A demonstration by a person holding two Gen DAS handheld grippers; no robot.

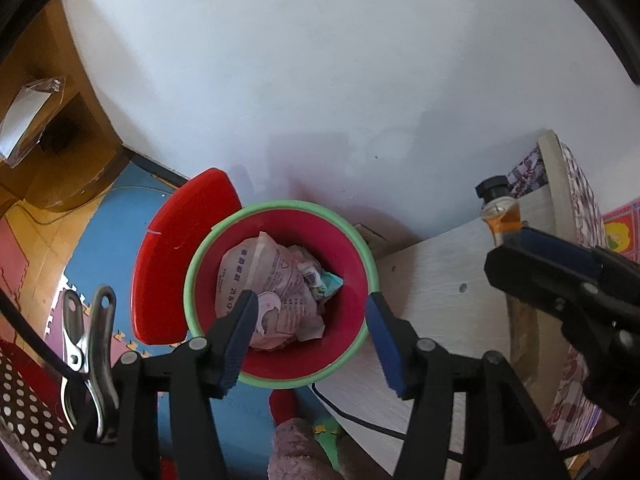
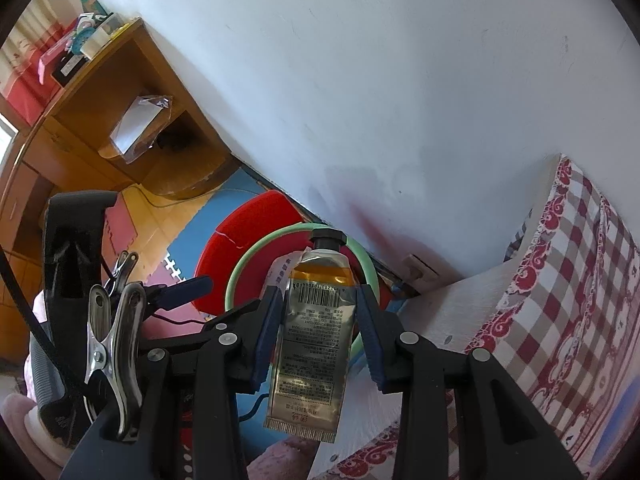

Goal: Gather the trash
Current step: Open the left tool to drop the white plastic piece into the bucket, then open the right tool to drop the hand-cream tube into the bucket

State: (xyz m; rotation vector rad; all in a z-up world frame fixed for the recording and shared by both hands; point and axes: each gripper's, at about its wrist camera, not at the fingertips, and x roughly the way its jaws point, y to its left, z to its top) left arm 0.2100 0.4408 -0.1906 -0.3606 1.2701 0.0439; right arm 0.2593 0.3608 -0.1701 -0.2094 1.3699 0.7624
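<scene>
Hovering above bin: left gripper, jaws apart, nothing between pads, crumpled paper lying below inside. Right gripper clamped on silver tube, cap pointing toward red bin, likely for dropping in. Red lid swung aside, mouth clear.

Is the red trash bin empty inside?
No, the red trash bin already holds crumpled printed paper and a small wrapper, seen from above in the left wrist view.

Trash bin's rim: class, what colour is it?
Pale green, around the round red plastic trash bin's rim; clearest in the left wrist view.
</scene>
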